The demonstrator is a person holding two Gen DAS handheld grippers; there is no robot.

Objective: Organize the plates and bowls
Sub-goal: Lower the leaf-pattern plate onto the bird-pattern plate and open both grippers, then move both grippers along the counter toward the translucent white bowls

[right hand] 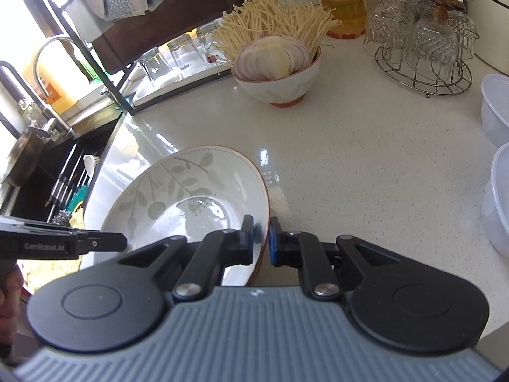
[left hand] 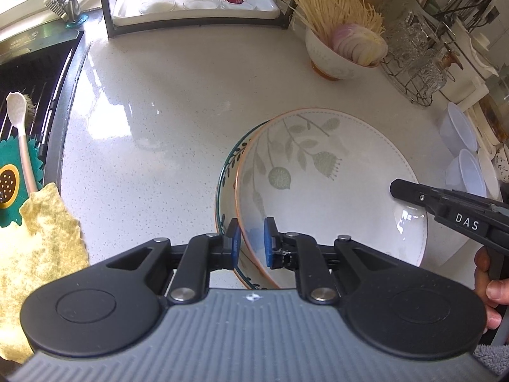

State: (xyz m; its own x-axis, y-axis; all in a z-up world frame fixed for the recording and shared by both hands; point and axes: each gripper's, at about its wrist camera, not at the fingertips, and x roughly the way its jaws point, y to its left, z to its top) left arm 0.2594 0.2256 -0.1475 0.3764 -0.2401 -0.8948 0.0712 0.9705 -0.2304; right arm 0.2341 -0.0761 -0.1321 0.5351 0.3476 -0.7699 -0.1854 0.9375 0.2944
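A shallow white plate with green leaf print and an orange rim (left hand: 334, 191) (right hand: 178, 197) lies tilted over a white bowl with a dark green vine rim (left hand: 227, 187), shifted to the right of it. My left gripper (left hand: 252, 242) is shut on the plate's near left rim, one blue pad on each side. My right gripper (right hand: 261, 240) is shut on the plate's opposite rim. Each gripper also shows in the other's view: the right gripper (left hand: 394, 189) at the plate's right edge, the left gripper (right hand: 122, 242) at its left edge.
A bowl of enoki mushrooms and sliced onion (left hand: 343, 54) (right hand: 280, 79) stands behind on the white counter (left hand: 159, 127). A wire rack of glasses (right hand: 423, 51) and clear plastic tubs (right hand: 499, 191) stand right. The sink (left hand: 28, 79), a spoon and a yellow cloth (left hand: 38, 248) are left.
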